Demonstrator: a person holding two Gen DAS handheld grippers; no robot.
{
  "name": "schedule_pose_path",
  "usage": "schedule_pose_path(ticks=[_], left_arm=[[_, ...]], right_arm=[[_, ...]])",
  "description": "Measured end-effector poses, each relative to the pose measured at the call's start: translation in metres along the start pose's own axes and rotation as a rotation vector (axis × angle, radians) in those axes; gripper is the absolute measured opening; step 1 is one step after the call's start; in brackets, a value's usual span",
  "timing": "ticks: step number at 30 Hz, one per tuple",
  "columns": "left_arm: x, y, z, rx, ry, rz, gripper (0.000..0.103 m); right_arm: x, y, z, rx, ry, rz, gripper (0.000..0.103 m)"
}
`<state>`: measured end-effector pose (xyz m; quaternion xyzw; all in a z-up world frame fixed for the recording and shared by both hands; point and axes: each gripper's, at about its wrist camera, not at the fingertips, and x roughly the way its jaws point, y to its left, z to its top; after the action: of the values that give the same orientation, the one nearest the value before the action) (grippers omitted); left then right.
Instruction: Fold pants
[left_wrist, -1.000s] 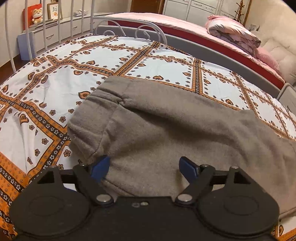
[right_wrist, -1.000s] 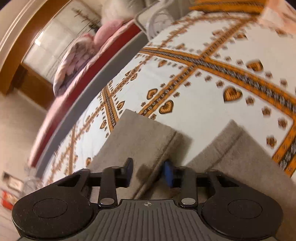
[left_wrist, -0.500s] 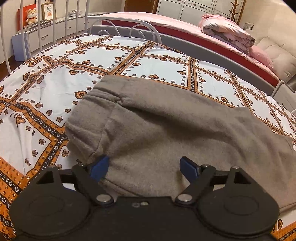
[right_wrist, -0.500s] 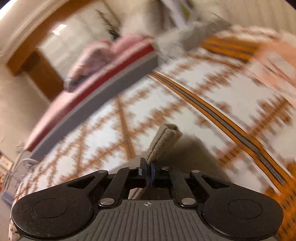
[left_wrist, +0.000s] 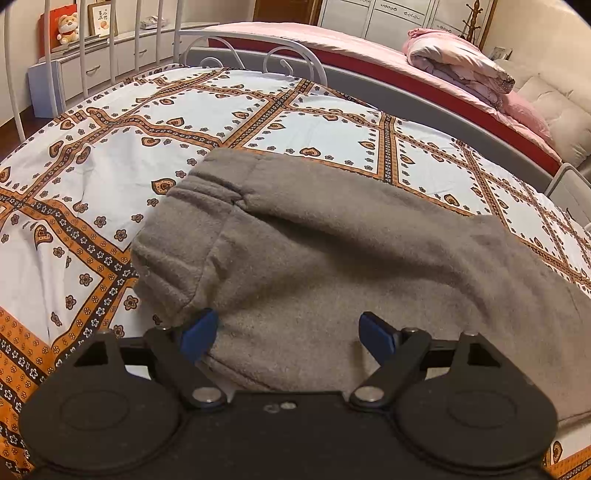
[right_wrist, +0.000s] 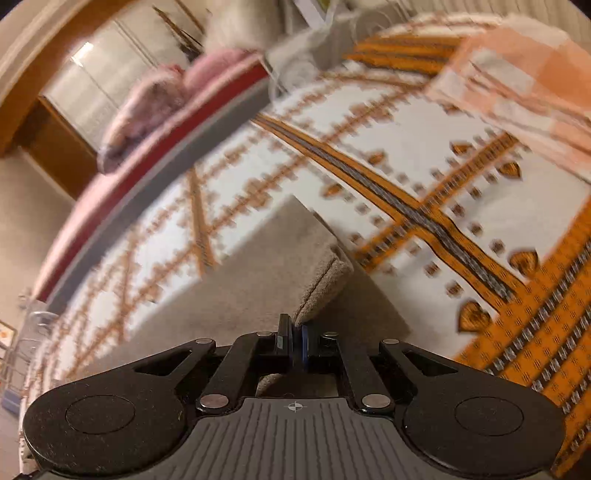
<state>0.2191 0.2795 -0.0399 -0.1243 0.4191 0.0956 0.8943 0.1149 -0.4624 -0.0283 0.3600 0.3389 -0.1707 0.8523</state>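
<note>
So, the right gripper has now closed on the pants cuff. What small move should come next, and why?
Probably carry the cuff toward the waistband. The right gripper is shut on the cuff, while the left gripper is open over the pants, which lie flat on the bed.

1. A bedsheet (left_wrist: 110, 177) covers the near bed, white with orange and dark bands, hearts and small flowers.
2. A white metal bed frame (left_wrist: 258, 55) with curled scrollwork and upright bars stands at the far edge of that sheet.
3. A second bed (left_wrist: 332, 40) lies beyond it, with a pink cover and a red side.
4. A rolled pink and grey quilt (left_wrist: 458, 62) rests on the second bed.
5. A teddy bear (left_wrist: 67, 27) sits on a low white cabinet (left_wrist: 96, 62), beside a framed picture (left_wrist: 102, 18).
6. White wardrobe doors (left_wrist: 391, 18) line the back wall.
7. A wooden coat stand (left_wrist: 476, 18) stands near the wardrobe.
</note>
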Motion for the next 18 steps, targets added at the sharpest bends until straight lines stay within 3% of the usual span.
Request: schedule_pose_path(ticks=[2,6,12,15,18], left_arm=[[0.000,0.000,0.000,-0.001,0.000,-0.001,0.077],[0.001,0.000,0.000,0.001,-0.001,-0.007,0.077],[0.000,0.000,0.000,0.009,0.001,-0.006,0.077],[-0.002,0.000,0.000,0.020,-0.003,-0.009,0.076],[-0.010,0.003,0.000,0.015,-0.024,0.003,0.066]], right_arm=[[0.005,-0.007,-0.001,0.019,0.026,-0.016,0.005],[-0.004,-0.008,-0.002,0.003,-0.012,0.018,0.005],[0.019,-0.013,-0.004,-0.007,0.049,-0.069,0.006],[0.009,-0.016,-0.005,0.020,0.006,-0.108,0.014],[-0.009,-0.004,-0.006,-0.021,-0.070,-0.134,0.017]])
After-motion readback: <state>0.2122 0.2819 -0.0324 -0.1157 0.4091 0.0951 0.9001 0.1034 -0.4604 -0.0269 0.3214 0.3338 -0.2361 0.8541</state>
